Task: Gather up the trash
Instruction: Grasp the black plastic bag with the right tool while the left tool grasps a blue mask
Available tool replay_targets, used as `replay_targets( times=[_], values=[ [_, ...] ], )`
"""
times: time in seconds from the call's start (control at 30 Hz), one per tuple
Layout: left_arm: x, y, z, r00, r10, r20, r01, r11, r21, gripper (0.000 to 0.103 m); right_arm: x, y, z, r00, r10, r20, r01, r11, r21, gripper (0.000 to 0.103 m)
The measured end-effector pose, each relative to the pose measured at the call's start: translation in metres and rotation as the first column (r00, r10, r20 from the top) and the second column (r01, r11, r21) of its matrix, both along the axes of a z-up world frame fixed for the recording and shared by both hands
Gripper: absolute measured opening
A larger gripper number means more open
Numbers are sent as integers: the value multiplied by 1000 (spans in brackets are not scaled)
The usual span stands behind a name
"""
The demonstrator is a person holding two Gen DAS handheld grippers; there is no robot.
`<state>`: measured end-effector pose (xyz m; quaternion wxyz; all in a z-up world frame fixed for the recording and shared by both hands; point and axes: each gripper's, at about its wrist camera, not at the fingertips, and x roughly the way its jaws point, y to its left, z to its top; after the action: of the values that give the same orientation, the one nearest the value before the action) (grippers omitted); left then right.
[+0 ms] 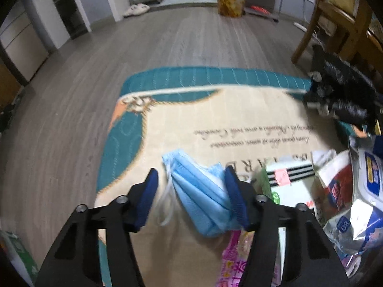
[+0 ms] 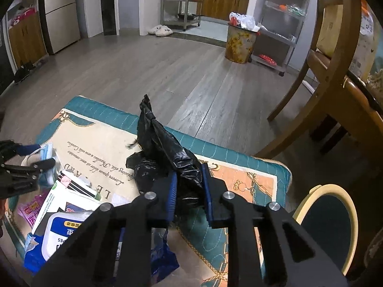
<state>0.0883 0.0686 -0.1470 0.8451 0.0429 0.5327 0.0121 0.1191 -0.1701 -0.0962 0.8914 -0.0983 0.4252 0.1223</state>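
A crumpled blue face mask (image 1: 199,191) lies on a teal and cream cushion (image 1: 191,124). My left gripper (image 1: 191,179) is open, its fingers on either side of the mask; the mask touches the right finger. It also shows at the left of the right wrist view (image 2: 36,157). My right gripper (image 2: 189,181) is shut on a black plastic trash bag (image 2: 165,148) that stands up from the cushion (image 2: 239,162). Beside the mask lie a white box (image 1: 287,181), a pink wrapper (image 1: 237,258) and a silver and blue wipes pack (image 1: 366,191).
A wooden chair (image 2: 335,83) stands at the right. A full yellow trash bin (image 2: 240,43) stands across the wood floor by a metal rack (image 2: 282,19). White slippers (image 2: 160,30) lie by the doorway. A round stool (image 2: 328,224) is at the lower right.
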Motion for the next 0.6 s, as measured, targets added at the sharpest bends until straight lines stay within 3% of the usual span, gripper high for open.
replay_targets(
  times=[0.03, 0.13, 0.4, 0.6],
  values=[
    [-1, -2, -2, 1000, -9, -12, 9, 1000, 10, 46, 0, 0, 0, 1000, 4, 3, -4, 1000, -2, 17],
    [-2, -4, -5, 999, -28, -28, 29, 999, 39, 42, -2, -1, 4, 1000, 4, 18, -4, 1000, -1, 17],
    [-10, 6, 10, 999, -20, 31, 20, 1000, 4, 32, -9, -19, 22, 998, -39, 49, 37, 998, 40, 17],
    [-21, 14, 33, 997, -12, 78, 16, 999, -47, 16, -22, -37, 46, 995, -68, 75, 61, 995, 84, 17]
  ],
)
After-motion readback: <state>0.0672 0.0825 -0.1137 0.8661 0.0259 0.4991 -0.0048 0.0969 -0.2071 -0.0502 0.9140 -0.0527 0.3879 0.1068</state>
